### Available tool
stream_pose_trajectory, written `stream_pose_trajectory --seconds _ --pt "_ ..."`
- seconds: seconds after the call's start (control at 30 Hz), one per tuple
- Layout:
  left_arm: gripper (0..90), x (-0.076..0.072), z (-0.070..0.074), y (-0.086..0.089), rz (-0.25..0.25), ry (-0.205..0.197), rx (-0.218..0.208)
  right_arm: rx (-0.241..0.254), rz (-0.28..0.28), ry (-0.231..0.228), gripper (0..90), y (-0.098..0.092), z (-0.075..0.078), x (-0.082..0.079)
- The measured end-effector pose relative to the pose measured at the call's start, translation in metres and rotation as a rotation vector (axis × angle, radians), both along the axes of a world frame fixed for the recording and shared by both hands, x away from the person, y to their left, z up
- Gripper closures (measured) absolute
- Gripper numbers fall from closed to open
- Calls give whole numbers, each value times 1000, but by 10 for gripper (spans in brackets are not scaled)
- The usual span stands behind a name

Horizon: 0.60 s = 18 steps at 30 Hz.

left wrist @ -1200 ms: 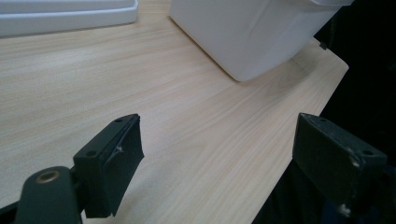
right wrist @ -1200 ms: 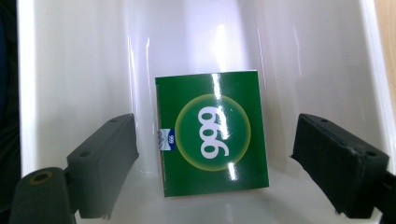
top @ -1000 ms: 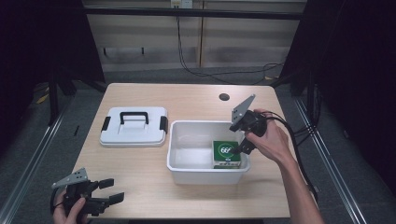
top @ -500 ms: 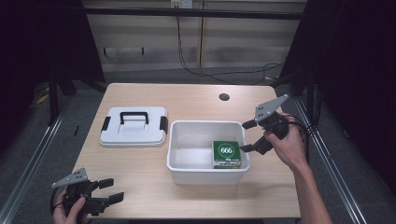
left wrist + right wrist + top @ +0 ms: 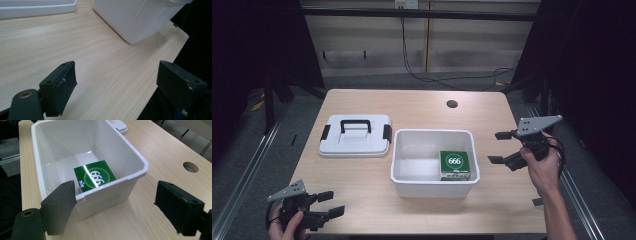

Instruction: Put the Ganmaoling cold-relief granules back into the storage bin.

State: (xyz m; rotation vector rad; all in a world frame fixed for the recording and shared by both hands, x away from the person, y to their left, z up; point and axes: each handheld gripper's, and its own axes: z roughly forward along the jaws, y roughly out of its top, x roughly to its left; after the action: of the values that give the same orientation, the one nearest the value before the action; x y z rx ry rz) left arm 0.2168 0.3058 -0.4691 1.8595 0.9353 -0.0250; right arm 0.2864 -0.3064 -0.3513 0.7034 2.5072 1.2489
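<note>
Both pairs of jaws stand wide open and empty. The right gripper (image 5: 501, 147) hovers just right of the white bin (image 5: 433, 183), where the green box (image 5: 454, 164) lies flat in the near right corner. The left gripper (image 5: 328, 204) sits nearer the lid (image 5: 355, 145) on the worktop (image 5: 422, 107).

High view overhead, facing forward; gripper views low, close; shared: white bin (image 5: 432, 172), table (image 5: 412, 105).

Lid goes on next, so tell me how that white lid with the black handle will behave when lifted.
The lid looks like rigid moulded plastic, so probably stiff and light. Its raised handle offers a grip. Lifted there, it may tilt somewhat; its smooth top looks slippery for jaws elsewhere.
</note>
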Motion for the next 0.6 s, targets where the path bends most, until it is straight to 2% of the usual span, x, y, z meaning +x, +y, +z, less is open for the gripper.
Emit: stream_pose_trajectory --seconds 0.23,0.6 --pt "160 -1 1 1 3 -2 -1 19 -75 -12 164 -12 -9 -17" --pt "160 -1 1 0 3 -1 -3 40 -147 34 165 -26 -36 -44"
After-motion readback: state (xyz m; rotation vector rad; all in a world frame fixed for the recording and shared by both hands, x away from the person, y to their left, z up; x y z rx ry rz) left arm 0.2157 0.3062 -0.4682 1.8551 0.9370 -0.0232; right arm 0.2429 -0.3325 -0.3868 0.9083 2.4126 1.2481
